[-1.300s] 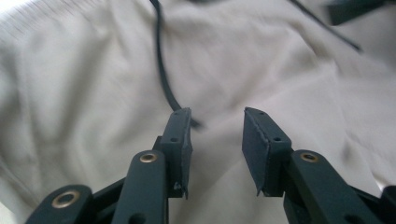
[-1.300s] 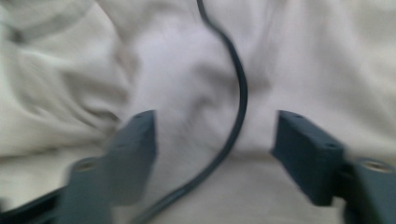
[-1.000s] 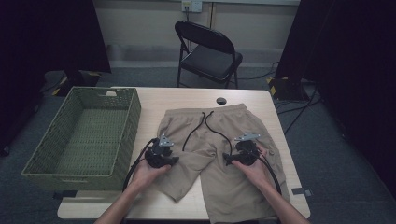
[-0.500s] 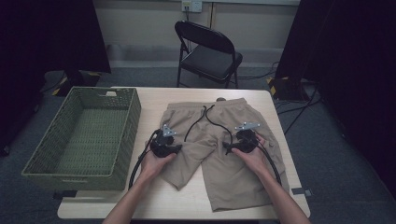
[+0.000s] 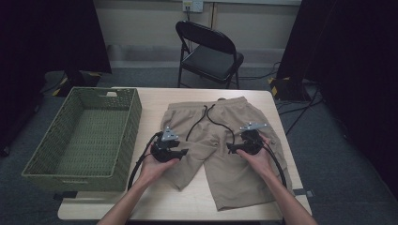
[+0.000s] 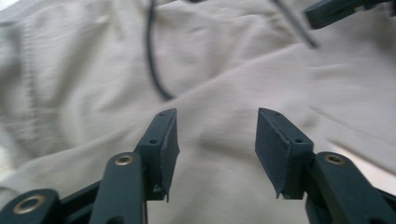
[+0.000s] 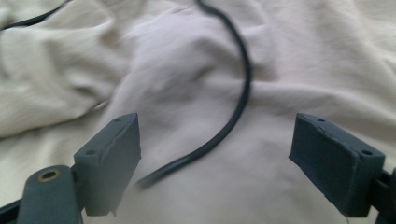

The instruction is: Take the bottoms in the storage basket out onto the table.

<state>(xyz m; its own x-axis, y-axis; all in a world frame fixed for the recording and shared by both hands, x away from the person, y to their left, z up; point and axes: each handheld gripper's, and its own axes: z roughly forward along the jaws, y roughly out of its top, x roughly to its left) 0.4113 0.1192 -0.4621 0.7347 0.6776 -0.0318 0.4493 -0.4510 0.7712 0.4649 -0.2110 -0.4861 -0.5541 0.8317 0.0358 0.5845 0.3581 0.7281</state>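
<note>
Beige shorts lie flat on the wooden table, waistband at the far side, with a black drawstring trailing over the front. My left gripper hovers over the left leg, pointing right. In the left gripper view its jaws are open over bare fabric with nothing between them, and they have just been opening. My right gripper hangs over the right leg, pointing left. It stands wide open above the cloth, and the drawstring runs on the fabric beneath the gap.
A green woven basket with nothing inside stands on the table's left half, close to my left hand. A black folding chair stands behind the table. The other gripper's jaw appears at the top right of the left gripper view.
Both grippers have lifted a little and shifted away from the person, toward the waistband. The shorts' legs lie smoother than before.
</note>
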